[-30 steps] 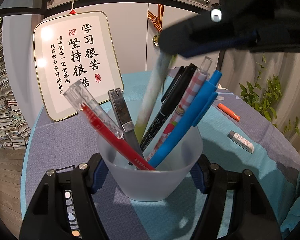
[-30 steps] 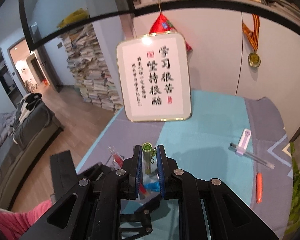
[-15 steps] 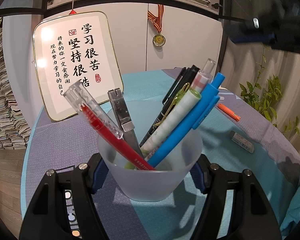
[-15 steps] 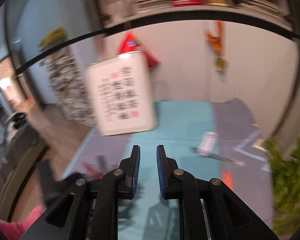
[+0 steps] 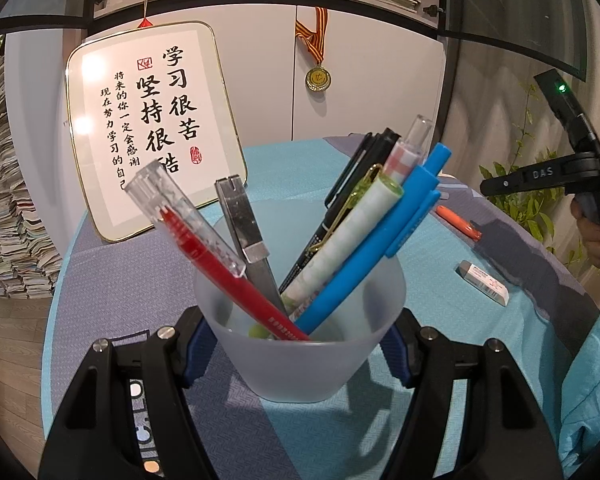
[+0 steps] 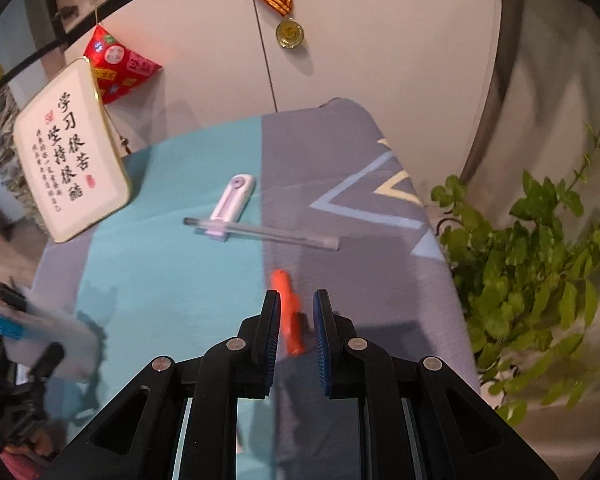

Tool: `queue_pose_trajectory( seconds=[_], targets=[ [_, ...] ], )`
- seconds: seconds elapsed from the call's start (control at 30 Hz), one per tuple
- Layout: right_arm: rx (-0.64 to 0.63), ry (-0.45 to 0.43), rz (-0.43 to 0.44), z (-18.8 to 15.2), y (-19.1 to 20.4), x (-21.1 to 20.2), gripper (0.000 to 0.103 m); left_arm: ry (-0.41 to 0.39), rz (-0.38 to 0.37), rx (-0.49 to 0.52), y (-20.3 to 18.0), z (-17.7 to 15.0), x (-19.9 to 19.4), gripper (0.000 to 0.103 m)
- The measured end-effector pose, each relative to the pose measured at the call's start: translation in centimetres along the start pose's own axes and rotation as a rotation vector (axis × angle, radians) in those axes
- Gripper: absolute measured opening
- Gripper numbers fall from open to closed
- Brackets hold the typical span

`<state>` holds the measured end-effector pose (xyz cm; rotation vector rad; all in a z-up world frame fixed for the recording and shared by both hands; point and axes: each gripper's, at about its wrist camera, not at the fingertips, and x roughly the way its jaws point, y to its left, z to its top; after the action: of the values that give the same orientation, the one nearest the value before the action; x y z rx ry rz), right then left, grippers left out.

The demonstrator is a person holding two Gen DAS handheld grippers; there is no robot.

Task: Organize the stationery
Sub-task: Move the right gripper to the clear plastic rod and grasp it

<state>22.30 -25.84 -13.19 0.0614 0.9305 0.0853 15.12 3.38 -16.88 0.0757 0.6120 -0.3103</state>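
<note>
**Step in hand: reaching for the orange pen**

We hold the frosted pen cup [image 5: 300, 344] with the left gripper [image 5: 296, 344]; its jaws press on the cup's two sides. The cup carries a red pen [image 5: 220, 264], a blue pen [image 5: 380, 256], a black marker [image 5: 340, 200], a green patterned pen [image 5: 352, 236] and a metal utility knife [image 5: 244, 224].

We judge the current step to be collection of the next loose item. The right gripper [image 6: 296, 320] hangs over the tablecloth [image 6: 172, 280], well to the right of the cup. Its jaws stand narrowly apart and grip nothing. The orange pen [image 6: 288, 308] lies on the cloth, seen in the gap between them.

A clear pen [image 6: 260, 232], a correction tape [image 6: 234, 200] and an eraser [image 5: 484, 282] also lie right of the cup.

Next move, in our judgement: lower the right gripper, straddle the orange pen, close.
</note>
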Motion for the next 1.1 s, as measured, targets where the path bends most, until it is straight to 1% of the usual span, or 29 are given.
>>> queue_pose_trajectory(
  seconds=[0.1,0.2,0.23,0.27,0.3,0.37,0.4,0.43,0.57,0.63,0.67,0.73,0.77,0.8,0.83,0.87,0.93,1.03,1.1],
  targets=[
    [-0.067,-0.009,0.015,0.6,0.1,0.8,0.015,-0.001,0.002,0.002,0.0,0.0,0.0,0.069],
    [-0.152,0.018,0.035,1.1,0.6,2.4,0.016,-0.001,0.001,0.002,0.0,0.0,0.0,0.069],
    [-0.181,0.029,0.044,1.3,0.9,3.0,0.018,-0.001,0.001,0.002,0.0,0.0,0.0,0.069],
    [-0.209,0.040,0.046,1.5,1.2,3.7,0.029,-0.001,0.002,0.002,0.0,0.0,0.0,0.069],
    [-0.244,0.046,0.035,1.6,1.5,4.5,0.045,-0.001,0.002,0.002,0.0,0.0,0.0,0.069],
    [-0.307,0.032,-0.007,1.7,2.3,5.3,0.058,-0.001,0.002,0.002,0.0,0.0,0.0,0.069],
    [-0.350,0.019,-0.034,1.9,2.8,5.8,0.058,0.001,0.001,0.001,0.1,0.0,0.0,0.069],
    [-0.385,0.014,-0.044,2.0,3.4,6.1,0.058,0.002,0.000,0.001,0.0,0.0,0.0,0.069],
    [-0.486,0.048,-0.045,2.5,4.9,7.8,0.058,0.008,-0.001,0.001,0.1,0.0,0.1,0.069],
    [-0.506,0.077,-0.045,2.7,5.3,8.9,0.058,0.008,-0.001,0.001,0.1,0.0,0.1,0.069],
    [-0.504,0.069,-0.038,3.0,5.3,9.1,0.058,0.008,-0.001,0.000,0.1,0.0,0.1,0.069],
    [-0.478,0.086,-0.008,3.5,5.1,9.4,0.047,0.010,-0.002,0.000,0.1,0.0,0.1,0.069],
    [-0.473,0.084,-0.014,3.7,5.1,9.4,0.030,0.011,-0.003,-0.001,0.1,0.0,0.1,0.069],
    [-0.469,0.094,-0.008,3.7,5.1,9.3,0.022,0.012,-0.004,-0.002,0.1,0.0,0.1,0.069],
    [-0.457,0.104,0.011,3.7,5.1,9.1,0.019,0.014,-0.005,-0.003,0.2,0.0,0.1,0.069],
    [-0.448,0.109,0.034,3.6,5.3,8.7,0.010,0.014,-0.004,-0.003,0.1,0.0,0.1,0.069],
    [-0.426,0.096,0.074,3.4,5.6,7.2,0.009,0.013,-0.003,-0.002,0.1,0.0,0.1,0.069],
    [-0.379,0.059,0.188,3.0,6.4,3.9,0.009,0.013,-0.003,-0.003,0.1,0.0,0.1,0.069],
    [-0.366,0.070,0.242,2.2,7.0,2.2,0.009,0.013,-0.003,-0.004,0.1,0.0,0.1,0.069]
  ],
)
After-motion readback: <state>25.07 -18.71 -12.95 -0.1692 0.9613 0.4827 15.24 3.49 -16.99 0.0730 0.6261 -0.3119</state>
